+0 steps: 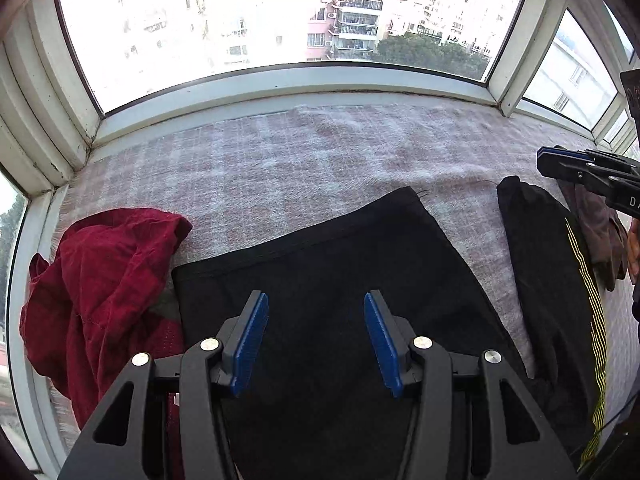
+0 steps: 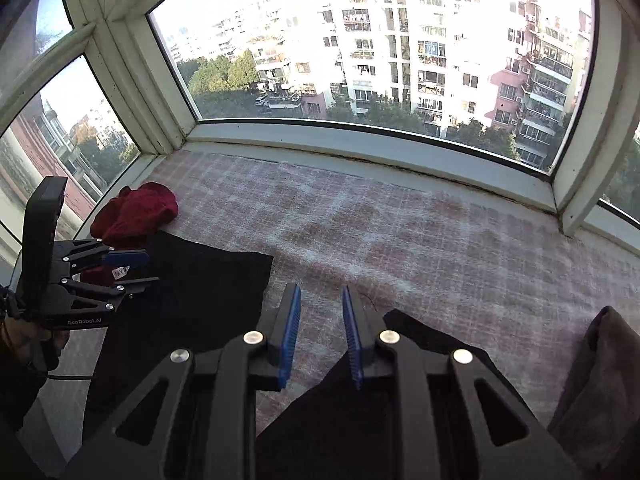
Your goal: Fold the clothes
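Observation:
A black garment (image 1: 340, 272) lies flat on the checked blanket, and my left gripper (image 1: 316, 340) hovers over its near part, open, with nothing between the blue pads. A crumpled red garment (image 1: 100, 280) sits to its left. A second black garment with yellow stripes (image 1: 560, 280) lies at the right. My right gripper (image 2: 320, 320) hangs above that garment's edge (image 2: 420, 328), its jaws a narrow gap apart and empty. In the right wrist view, the left gripper (image 2: 140, 269) appears over the flat black garment (image 2: 200, 288), with the red garment (image 2: 136, 212) behind.
A pink-and-white checked blanket (image 1: 320, 160) covers the bay-window ledge, bounded by white window frames (image 1: 280, 84) at the back and both sides. A brownish garment (image 2: 600, 380) lies at the far right. A hand (image 2: 24, 340) holds the left gripper's handle.

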### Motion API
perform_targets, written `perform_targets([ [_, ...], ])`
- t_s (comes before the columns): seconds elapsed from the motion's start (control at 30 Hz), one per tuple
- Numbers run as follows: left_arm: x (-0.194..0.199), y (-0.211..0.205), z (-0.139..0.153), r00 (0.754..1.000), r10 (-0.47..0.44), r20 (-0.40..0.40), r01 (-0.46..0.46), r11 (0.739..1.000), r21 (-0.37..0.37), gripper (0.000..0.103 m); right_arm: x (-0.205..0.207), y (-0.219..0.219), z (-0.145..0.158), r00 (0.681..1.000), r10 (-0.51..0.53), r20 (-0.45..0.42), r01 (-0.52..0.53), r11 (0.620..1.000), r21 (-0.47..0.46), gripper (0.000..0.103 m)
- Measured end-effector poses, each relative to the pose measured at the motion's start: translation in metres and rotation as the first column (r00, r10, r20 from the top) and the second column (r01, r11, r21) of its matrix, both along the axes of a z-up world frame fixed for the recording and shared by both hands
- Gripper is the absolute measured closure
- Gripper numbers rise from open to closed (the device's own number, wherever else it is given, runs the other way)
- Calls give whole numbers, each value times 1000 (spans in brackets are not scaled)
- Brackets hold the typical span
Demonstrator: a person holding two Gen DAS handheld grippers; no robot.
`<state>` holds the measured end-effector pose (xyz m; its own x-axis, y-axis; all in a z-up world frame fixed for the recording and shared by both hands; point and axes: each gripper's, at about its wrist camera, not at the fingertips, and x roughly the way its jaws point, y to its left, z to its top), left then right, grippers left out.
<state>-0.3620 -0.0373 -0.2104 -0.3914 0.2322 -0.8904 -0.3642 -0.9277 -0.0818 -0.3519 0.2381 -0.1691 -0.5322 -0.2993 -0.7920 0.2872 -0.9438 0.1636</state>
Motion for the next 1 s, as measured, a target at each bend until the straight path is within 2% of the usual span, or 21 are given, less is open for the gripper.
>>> perform_targets([
  [0.07,-5,22,6,999,-52,1,52,998,20,55,23,39,8,997,-73,4,72,996,53,65],
  [0.13,-10,50,9,994,-110,13,110,993,33,53,41,74,7,991,-130,42,124,986,116,64],
  [0.23,-15,107,9,976,-215,25,214,976,47,53,53,112,-5,980,-166,113,144,974,174,64],
  [0.37,-24,181,0,943,-330,38,330,944,27,52,53,145,-21,969,-163,188,140,982,128,64],
  [0.47,-29,217,-16,922,-377,82,377,926,22,52,50,162,-33,961,-153,229,134,986,96,64],
  [0.57,-34,233,-31,922,-372,102,376,926,-22,52,44,165,-41,961,-122,247,110,992,62,64],
  [0.63,-33,237,-34,920,-380,95,384,923,-21,52,37,162,-46,962,-89,257,79,996,48,64],
  [0.67,-33,238,-34,918,-386,88,389,921,-16,54,34,158,-48,963,-73,258,61,997,56,64],
  [0.73,-28,238,-32,913,-401,75,402,915,-2,75,28,152,-52,964,-42,261,24,997,70,64],
  [0.83,-18,234,-25,904,-424,47,424,906,24,92,21,143,-59,956,-1,293,-32,994,107,63],
  [0.9,-9,230,-18,898,-440,22,439,897,41,94,18,138,-68,946,28,324,-78,987,144,61],
  [1.0,-1,226,-9,885,-465,-7,465,884,46,97,16,136,-77,931,67,360,-127,981,144,60],
])
